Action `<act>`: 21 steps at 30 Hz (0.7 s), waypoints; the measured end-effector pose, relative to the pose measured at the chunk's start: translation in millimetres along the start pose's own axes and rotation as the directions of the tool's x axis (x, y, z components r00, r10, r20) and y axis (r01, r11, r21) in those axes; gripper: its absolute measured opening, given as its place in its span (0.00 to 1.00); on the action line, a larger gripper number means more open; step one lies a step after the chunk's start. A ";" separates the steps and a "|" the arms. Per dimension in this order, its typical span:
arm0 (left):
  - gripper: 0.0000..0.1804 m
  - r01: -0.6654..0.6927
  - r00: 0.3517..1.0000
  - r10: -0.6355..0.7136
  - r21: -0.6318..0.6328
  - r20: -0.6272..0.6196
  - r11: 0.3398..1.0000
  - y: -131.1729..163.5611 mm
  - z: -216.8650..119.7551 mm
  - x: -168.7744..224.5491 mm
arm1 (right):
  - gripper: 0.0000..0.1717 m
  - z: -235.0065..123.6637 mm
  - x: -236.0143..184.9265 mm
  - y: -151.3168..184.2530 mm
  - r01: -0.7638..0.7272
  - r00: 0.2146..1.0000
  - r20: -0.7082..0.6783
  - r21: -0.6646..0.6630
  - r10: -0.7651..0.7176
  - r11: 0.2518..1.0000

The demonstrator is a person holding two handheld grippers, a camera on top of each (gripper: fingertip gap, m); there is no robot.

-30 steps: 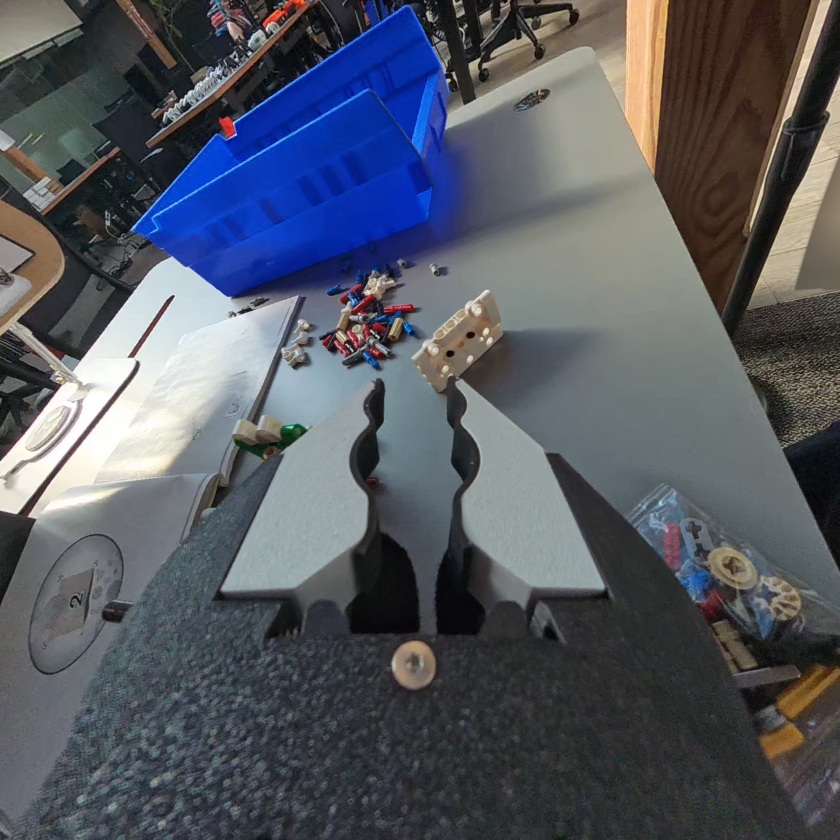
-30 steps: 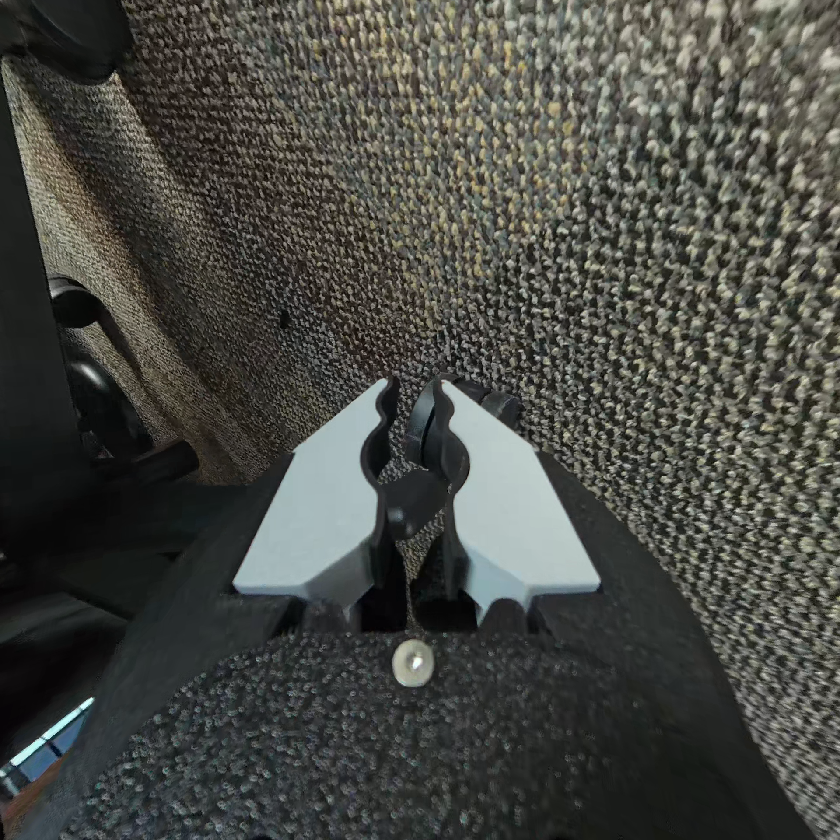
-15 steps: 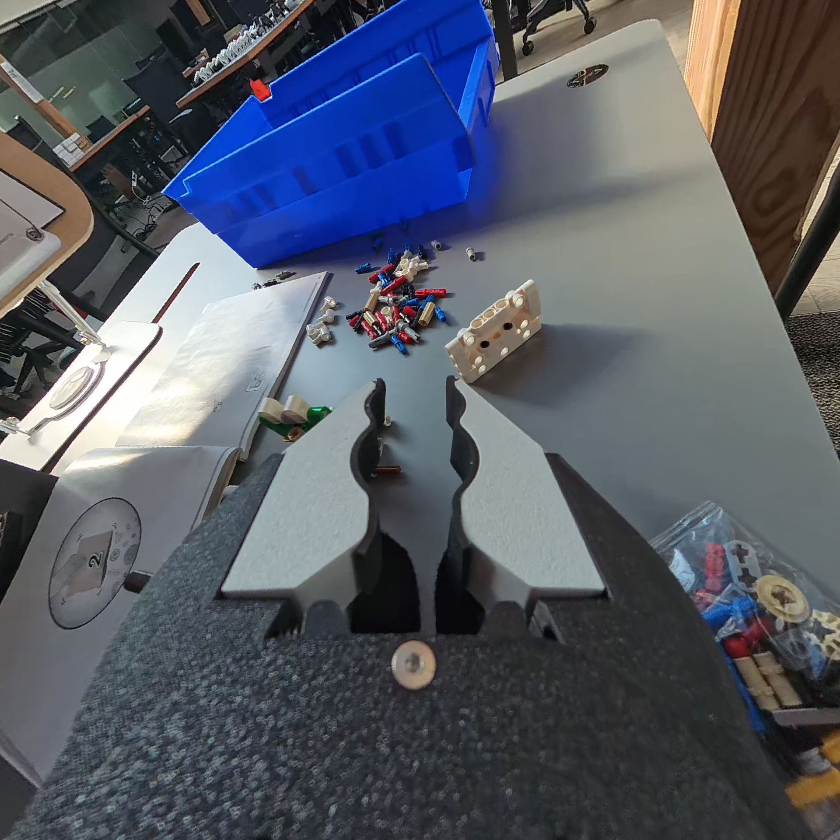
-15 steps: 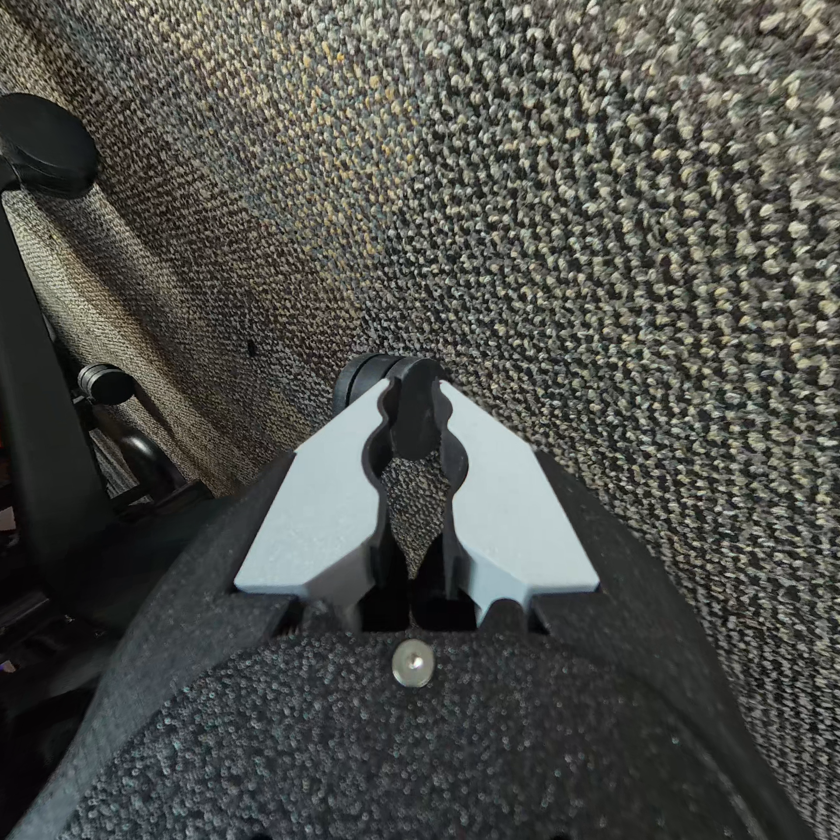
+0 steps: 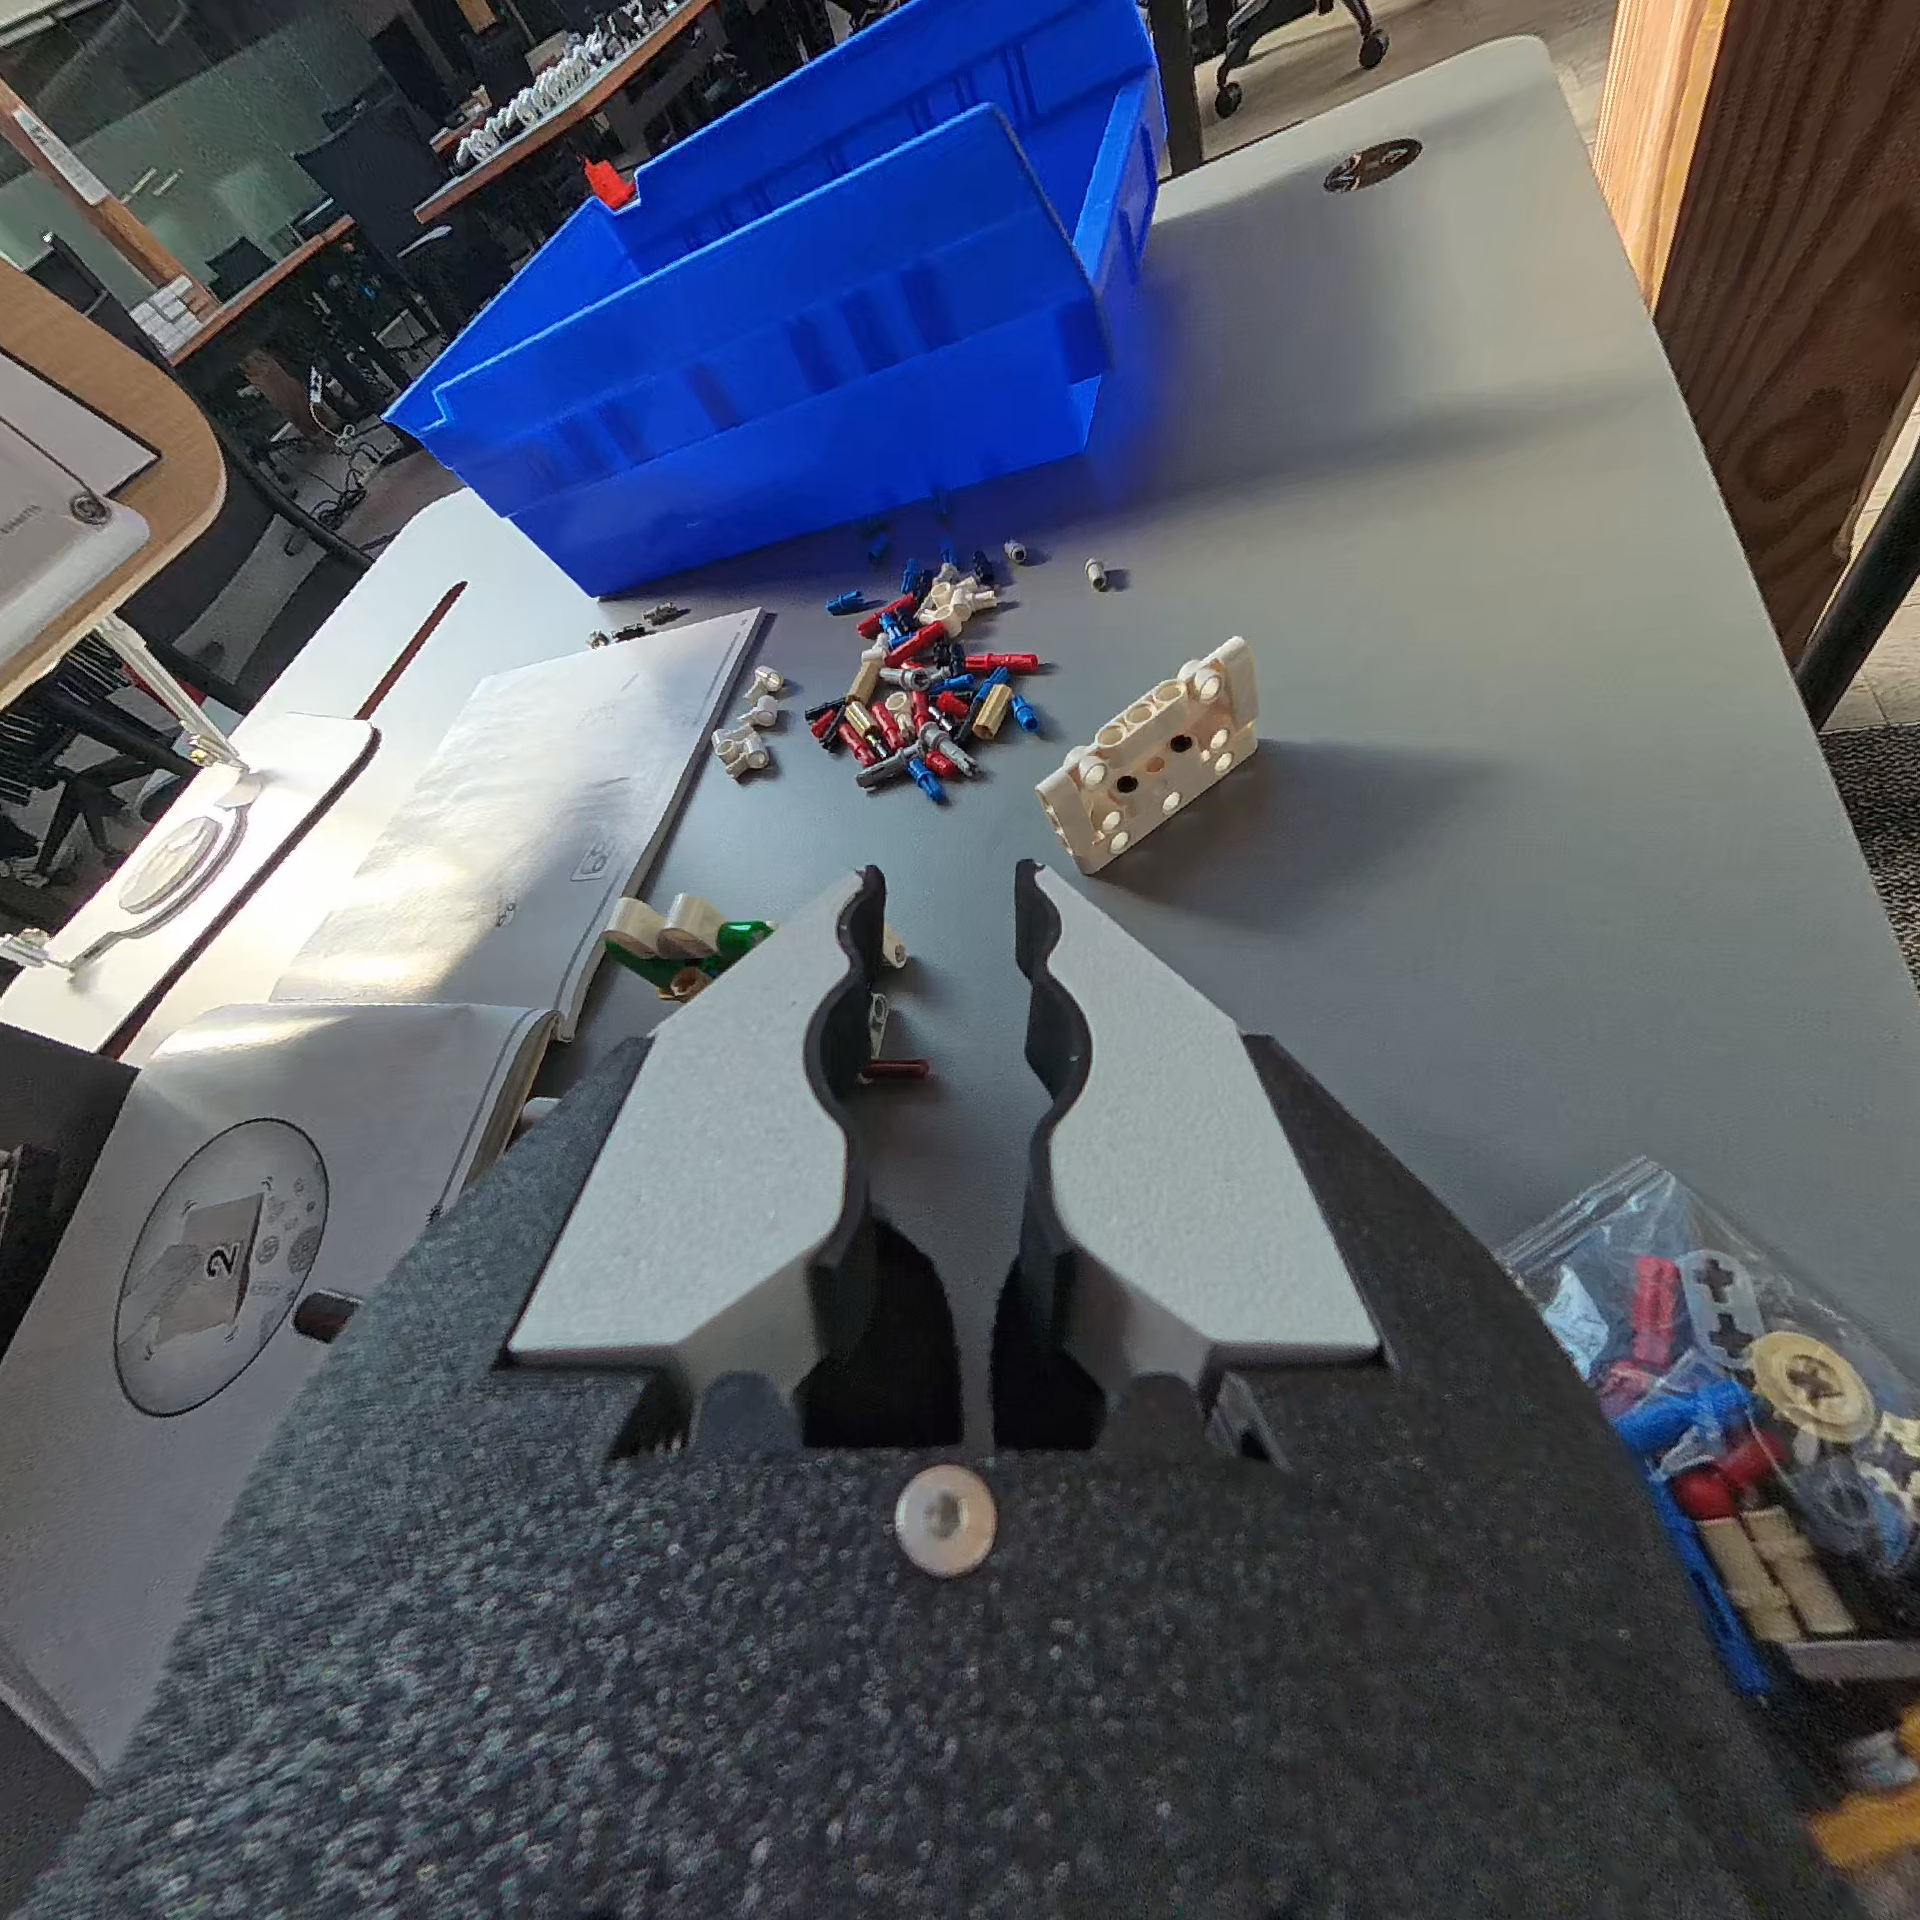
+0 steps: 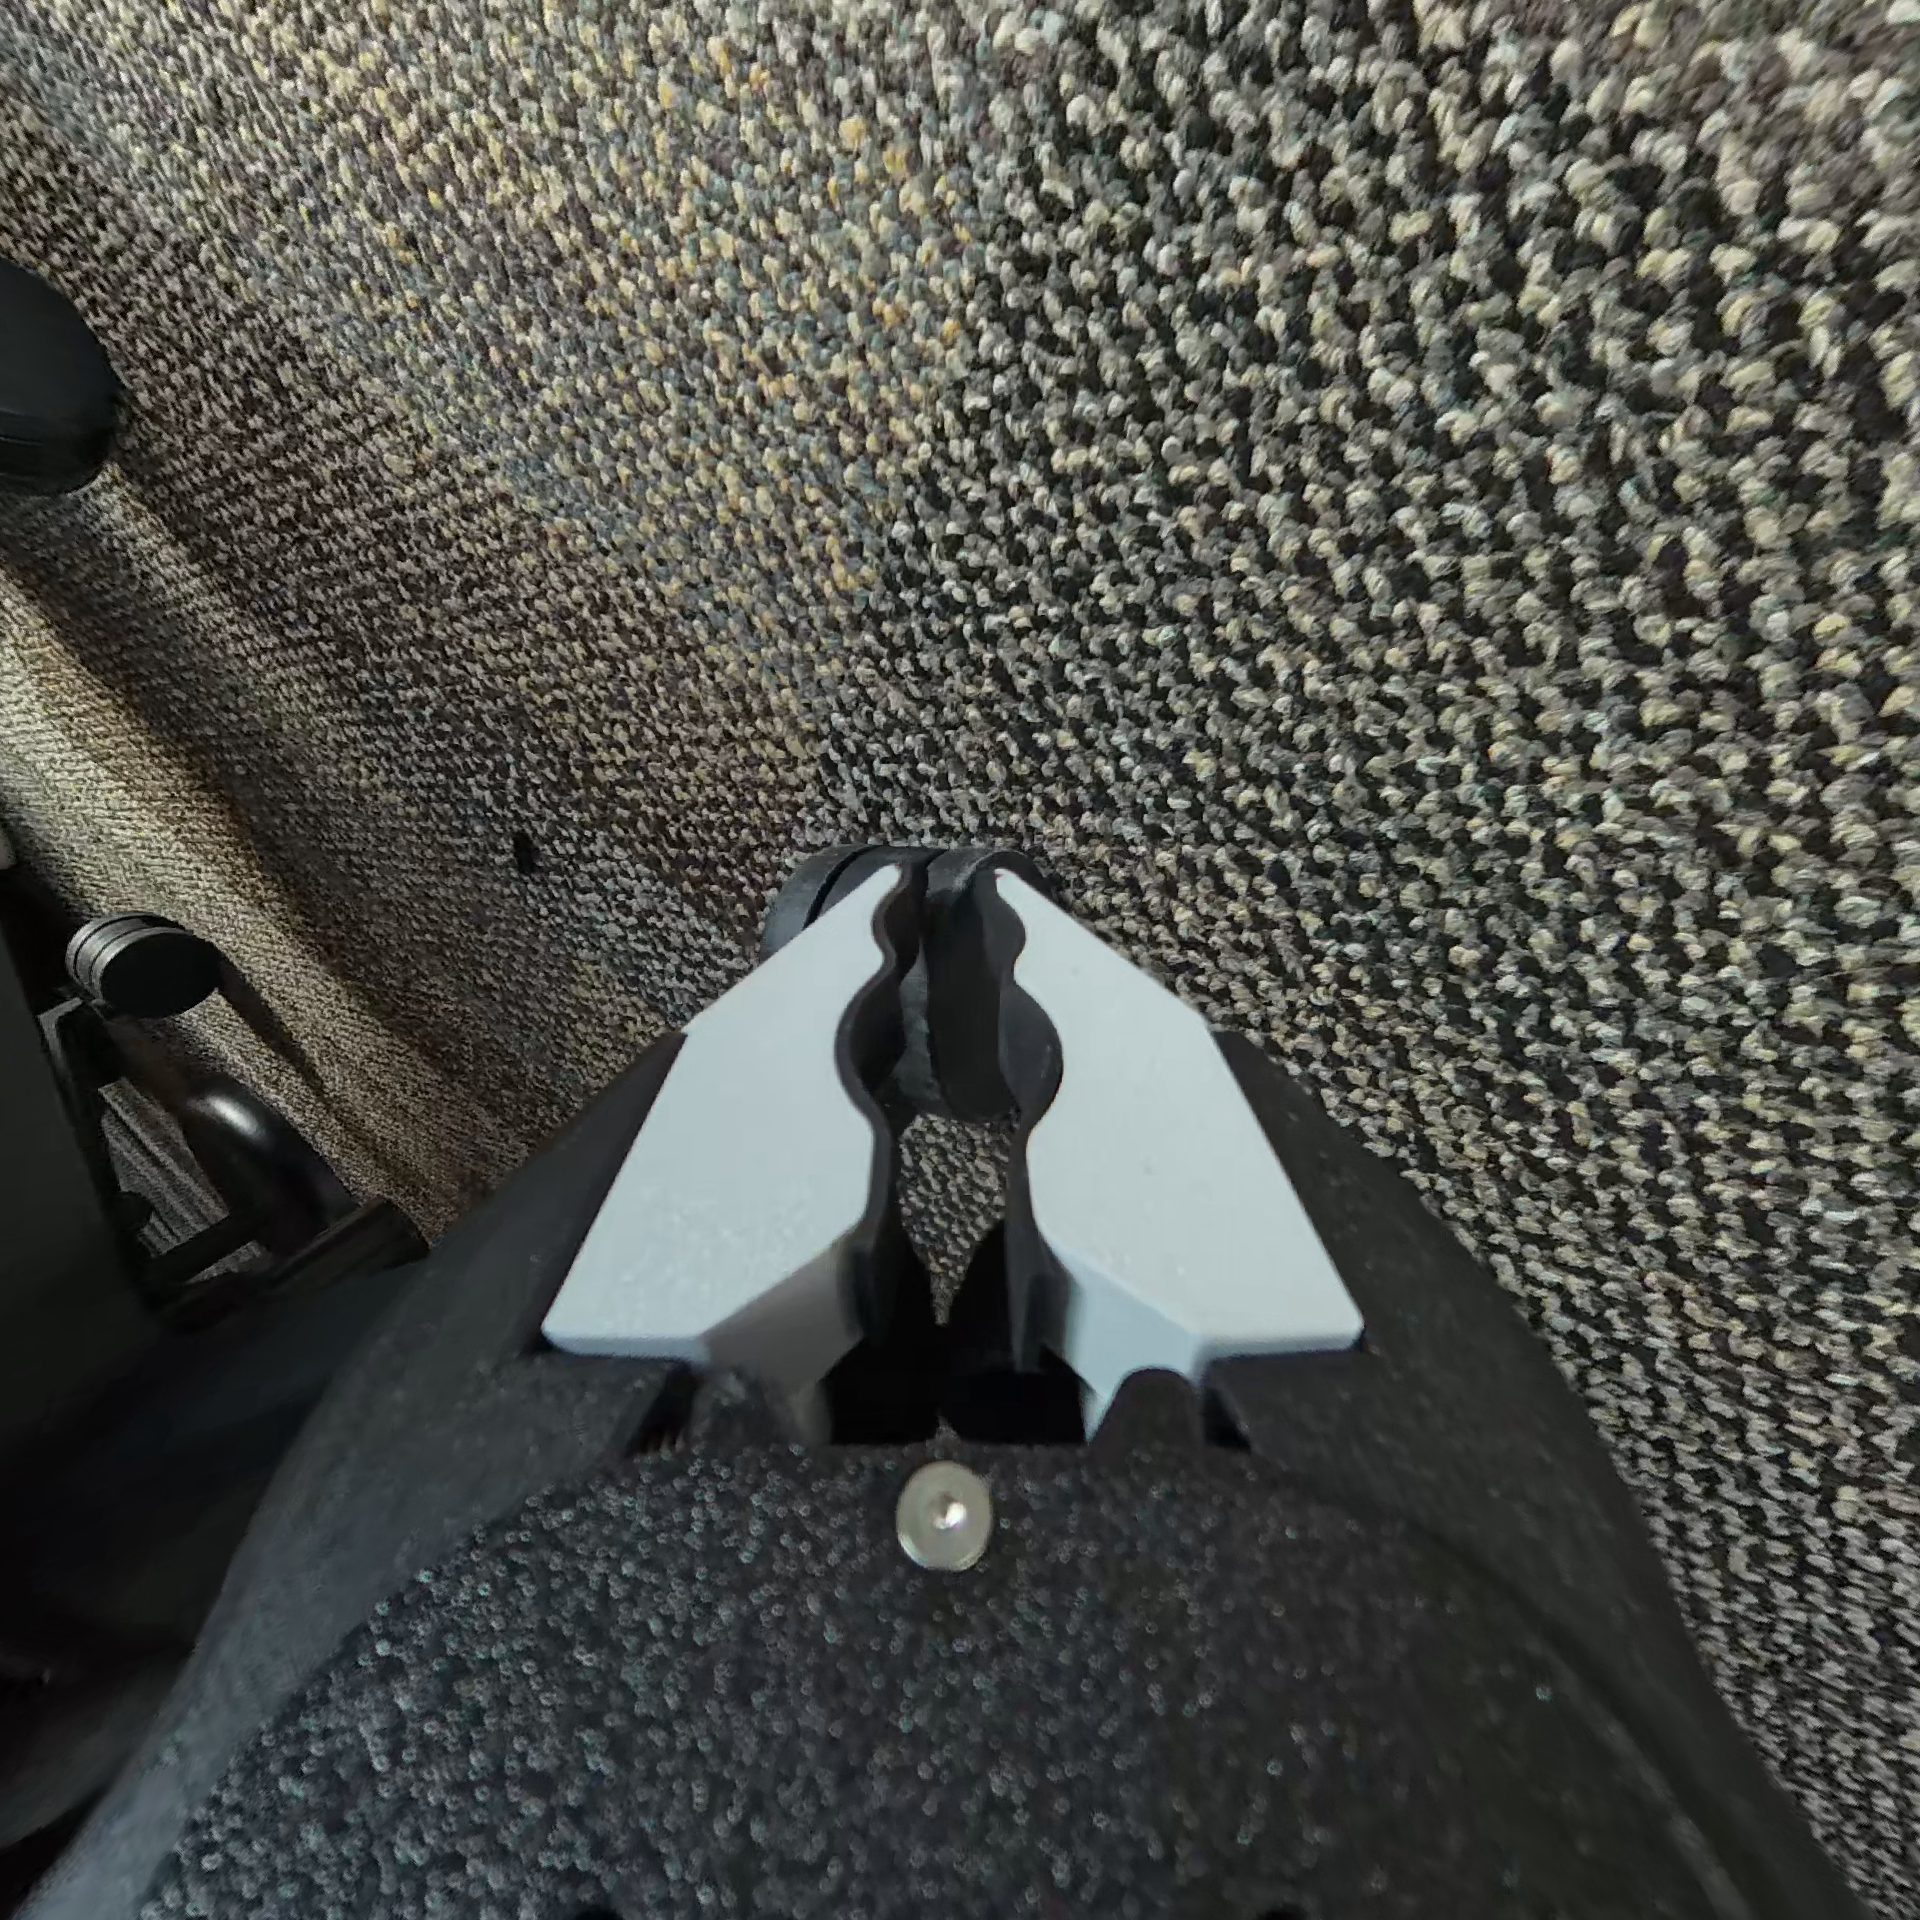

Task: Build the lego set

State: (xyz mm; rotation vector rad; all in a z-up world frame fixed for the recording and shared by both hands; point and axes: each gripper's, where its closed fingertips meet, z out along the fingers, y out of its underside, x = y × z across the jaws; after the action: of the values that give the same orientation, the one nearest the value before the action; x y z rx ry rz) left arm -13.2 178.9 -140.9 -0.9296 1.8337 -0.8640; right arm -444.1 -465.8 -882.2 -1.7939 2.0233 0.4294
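Black, half-hidden rubbery piece point(image 6: 961, 987) sits clamped in the right gripper point(image 6: 951, 883); left gripper point(image 5: 945, 883) gapes empty.

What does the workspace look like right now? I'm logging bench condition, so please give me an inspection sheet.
Surface: grey table, sunlit at left.
Job's things: cream holed block; pile of small pins; dark red pin; green and cream piece.
Clutter: blue bin; open booklet; clear bag of parts.
Grippers: left gripper open above the table, nothing held; right gripper closed on a black rubber ring over carpet.
Cables: nothing seen.
Surroundings: wooden panel; desks and chairs behind.
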 end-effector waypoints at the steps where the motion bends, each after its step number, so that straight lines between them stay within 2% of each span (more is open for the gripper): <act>1: 0.12 0.003 1.000 -0.003 0.005 0.000 1.000 -0.7 -0.4 -0.2 | 0.05 -0.4 -0.8 -2.5 0.007 1.000 -0.002 0.004 -0.007 1.000; 7: 0.12 0.011 1.000 -0.011 0.018 -0.008 1.000 -2.3 -1.9 -0.1 | 0.06 0.4 -9.3 -21.0 0.113 0.993 -0.024 0.013 -0.112 0.994; 9: 0.12 0.005 1.000 -0.005 0.013 -0.010 1.000 -1.6 -1.3 0.7 | 0.05 3.0 -24.2 -27.8 0.223 0.975 -0.025 0.001 -0.223 0.975; 11: 0.12 -0.008 1.000 0.008 0.004 -0.010 1.000 -0.6 -0.3 2.0 | 0.06 13.9 -57.8 -22.2 0.419 0.908 0.033 -0.052 -0.417 0.907; 14: 0.12 -0.032 0.999 0.032 -0.006 -0.010 0.999 0.7 0.8 4.4 | 0.08 44.7 -116.5 5.6 0.671 0.741 0.145 -0.143 -0.656 0.727; 16: 0.12 -0.044 0.999 0.044 -0.006 -0.009 0.999 0.7 0.8 5.6 | 0.12 66.6 -155.0 24.1 0.768 0.638 0.242 -0.144 -0.731 0.623; 17: 0.12 -0.047 0.999 0.047 -0.006 -0.010 0.999 0.6 0.9 6.2 | 0.12 77.0 -166.3 33.7 0.848 0.529 0.271 -0.138 -0.804 0.511; 19: 0.12 -0.046 0.999 0.046 -0.010 -0.018 0.999 1.2 1.2 7.0 | 0.12 96.0 -175.1 51.7 0.967 0.254 0.316 -0.115 -0.914 0.228; 21: 0.12 -0.042 0.999 0.042 -0.007 -0.031 0.999 1.0 1.0 8.2 | 0.11 108.8 -182.5 60.3 0.998 0.060 0.337 -0.024 -0.940 0.055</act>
State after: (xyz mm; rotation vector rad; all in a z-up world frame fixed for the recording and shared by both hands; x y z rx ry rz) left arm -15.3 172.1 -145.3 -0.8842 1.8779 -0.8500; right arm -476.3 -247.4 -890.3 -2.6050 0.1163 0.3823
